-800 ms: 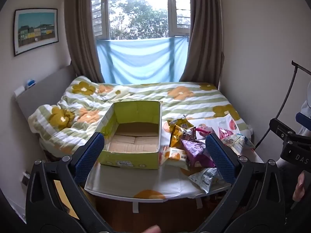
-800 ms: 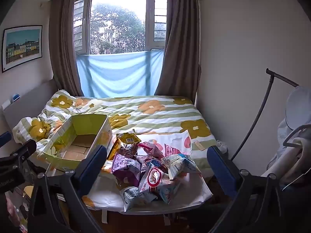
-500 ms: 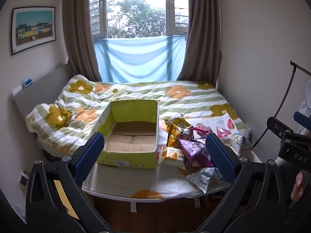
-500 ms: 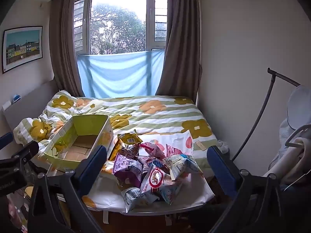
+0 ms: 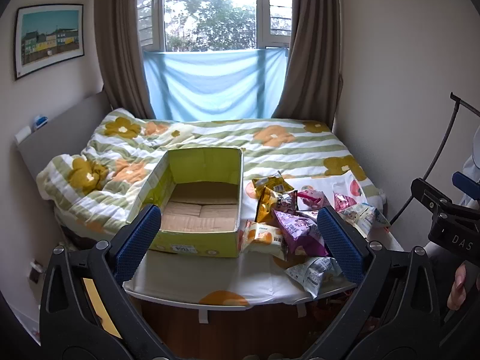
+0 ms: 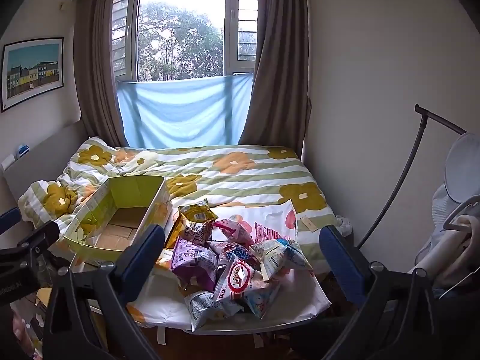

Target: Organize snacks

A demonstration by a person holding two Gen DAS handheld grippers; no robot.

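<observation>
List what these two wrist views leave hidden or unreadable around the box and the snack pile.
- Green box: label print too small, left view.
- Snack pile: lower bags buried under upper ones, right view.
- Purple bag: partly behind the left gripper's finger.
- Box floor: near part hidden by its wall, right view.

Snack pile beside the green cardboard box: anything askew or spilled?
Nothing spilled or torn. The foil snack bags lie in a loose, overlapping heap, and the grey-white bag sits at the table's front edge. The open green cardboard box is empty.
</observation>
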